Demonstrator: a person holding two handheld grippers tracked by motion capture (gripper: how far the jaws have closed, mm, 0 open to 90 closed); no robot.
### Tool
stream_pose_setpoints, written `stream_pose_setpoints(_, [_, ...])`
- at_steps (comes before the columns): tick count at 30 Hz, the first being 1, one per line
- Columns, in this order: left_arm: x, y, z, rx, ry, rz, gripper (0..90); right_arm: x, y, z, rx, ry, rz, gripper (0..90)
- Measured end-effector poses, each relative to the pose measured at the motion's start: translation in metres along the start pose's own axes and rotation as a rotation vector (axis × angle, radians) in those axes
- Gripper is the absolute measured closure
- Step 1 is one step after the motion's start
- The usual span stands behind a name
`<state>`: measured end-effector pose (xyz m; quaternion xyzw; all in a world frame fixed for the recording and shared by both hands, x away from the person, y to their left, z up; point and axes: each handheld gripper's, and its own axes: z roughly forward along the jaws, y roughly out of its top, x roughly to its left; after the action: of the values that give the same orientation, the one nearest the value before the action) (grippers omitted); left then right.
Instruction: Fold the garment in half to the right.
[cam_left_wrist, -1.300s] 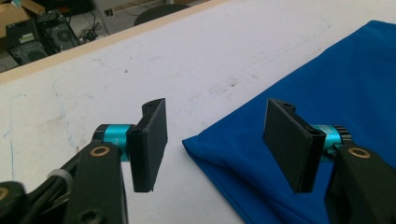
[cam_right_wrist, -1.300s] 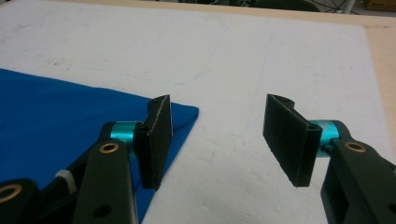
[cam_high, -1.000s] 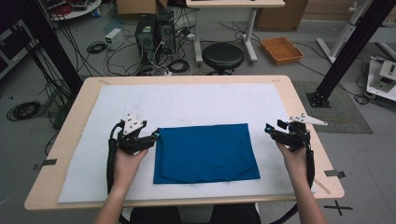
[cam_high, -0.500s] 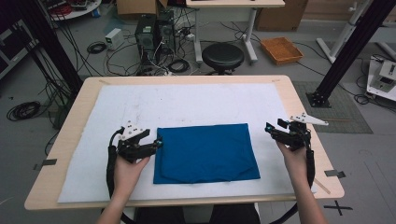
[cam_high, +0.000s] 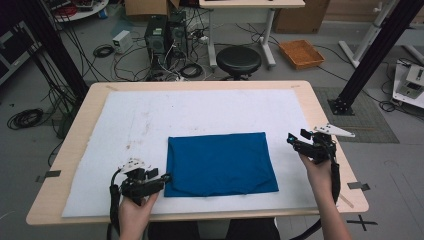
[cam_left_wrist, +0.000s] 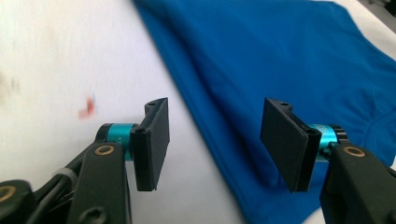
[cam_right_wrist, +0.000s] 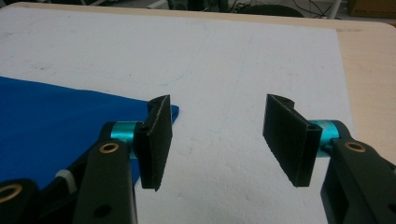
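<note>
Left gripper: your left gripper (cam_high: 167, 177) sat at the blue cloth's (cam_high: 220, 162) near left corner, jaws spread, the cloth edge between them, nothing gripped.
Right gripper: your right gripper (cam_high: 291, 139) hovered just beside the cloth's far right corner, jaws apart and empty.
Surface: the cloth lay flat on the white mat (cam_high: 200, 112) covering the wooden table (cam_high: 327, 127).
Room: the stool (cam_high: 238, 60) and cables stood beyond the far edge.
</note>
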<state>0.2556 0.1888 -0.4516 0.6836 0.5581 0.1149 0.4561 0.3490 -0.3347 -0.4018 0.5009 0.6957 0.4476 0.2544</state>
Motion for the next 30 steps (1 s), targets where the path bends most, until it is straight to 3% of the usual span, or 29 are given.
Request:
stream_pose_setpoints(7, [-0.012,-0.011,-0.002,-0.013,0.021,-0.057,43.7,0.002,0.001,0.001,0.000,-0.001,-0.004,43.7])
stream_pose_setpoints(10, [-0.020,-0.013,0.000,0.000,0.000,-0.037,43.6,0.003,0.000,0.001,0.000,0.000,-0.005,43.7])
stream_pose_setpoints(14, [-0.026,-0.013,0.003,0.004,0.035,0.006,43.7,0.005,0.001,0.002,0.002,0.003,-0.013,43.8])
stream_pose_setpoints(16, [-0.028,-0.014,0.004,0.000,0.069,0.029,49.8,0.008,0.002,0.003,0.002,0.007,-0.018,43.8])
stream_pose_setpoints(21, [-0.032,-0.015,0.005,-0.011,0.112,0.024,57.5,0.021,0.005,0.008,0.002,0.027,-0.048,43.8])
stream_pose_setpoints(24, [-0.035,-0.016,0.007,-0.007,0.097,0.025,66.5,0.031,0.008,0.011,0.001,0.039,-0.072,43.8])
stream_pose_setpoints(26, [-0.038,-0.016,0.009,-0.008,0.111,0.047,66.5,0.038,0.010,0.012,-0.003,0.048,-0.083,43.8])
stream_pose_setpoints(30, [-0.041,-0.015,0.012,-0.011,0.114,0.045,68.3,0.051,0.016,0.015,-0.011,0.065,-0.106,43.9])
